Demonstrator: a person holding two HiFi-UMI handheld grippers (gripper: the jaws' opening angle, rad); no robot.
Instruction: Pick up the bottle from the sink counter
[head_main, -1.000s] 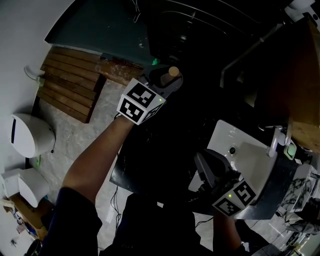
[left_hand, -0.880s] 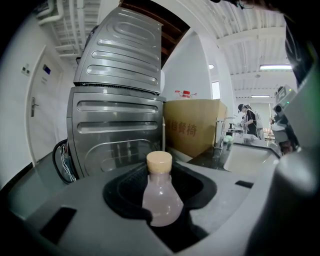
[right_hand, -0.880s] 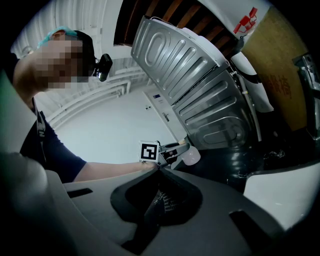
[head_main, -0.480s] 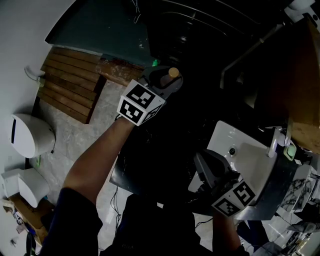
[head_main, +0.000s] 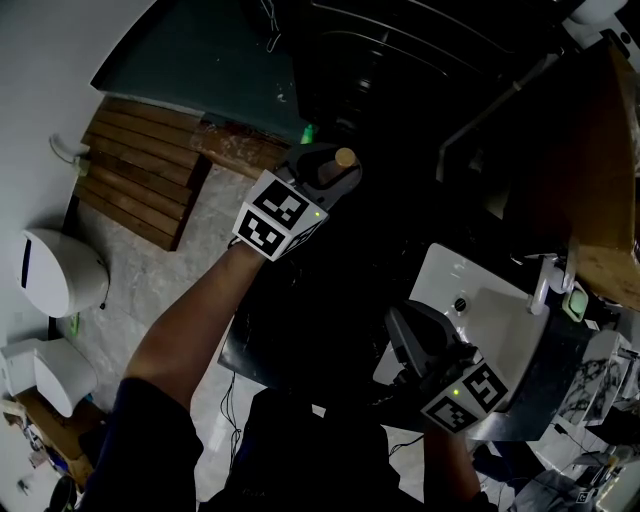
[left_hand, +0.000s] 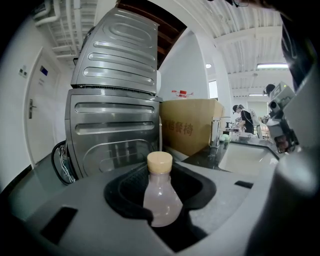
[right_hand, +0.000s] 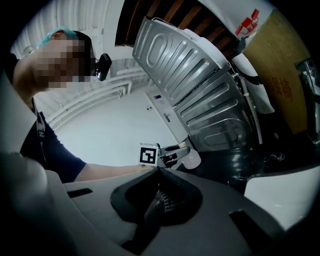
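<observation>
A small clear bottle (left_hand: 161, 197) with a tan cap (head_main: 345, 157) stands upright between the jaws of my left gripper (left_hand: 162, 212), which is shut on its body. In the head view the left gripper (head_main: 335, 172) holds it in the air over the dark counter, left of the white sink (head_main: 492, 300). From the right gripper view the bottle (right_hand: 192, 159) shows small, beside the left gripper's marker cube. My right gripper (head_main: 402, 338) hangs lower, by the sink's near left corner. Its jaws meet with nothing between them (right_hand: 159, 192).
A ribbed metal appliance (left_hand: 114, 125) and a cardboard box (left_hand: 190, 126) stand behind the bottle. A faucet (head_main: 545, 285) rises at the sink's far side. A white bin (head_main: 62, 270) and wooden slats (head_main: 140, 178) are on the floor at left.
The left gripper with the bottle has sunk slightly in the head view. The right gripper has barely moved.
</observation>
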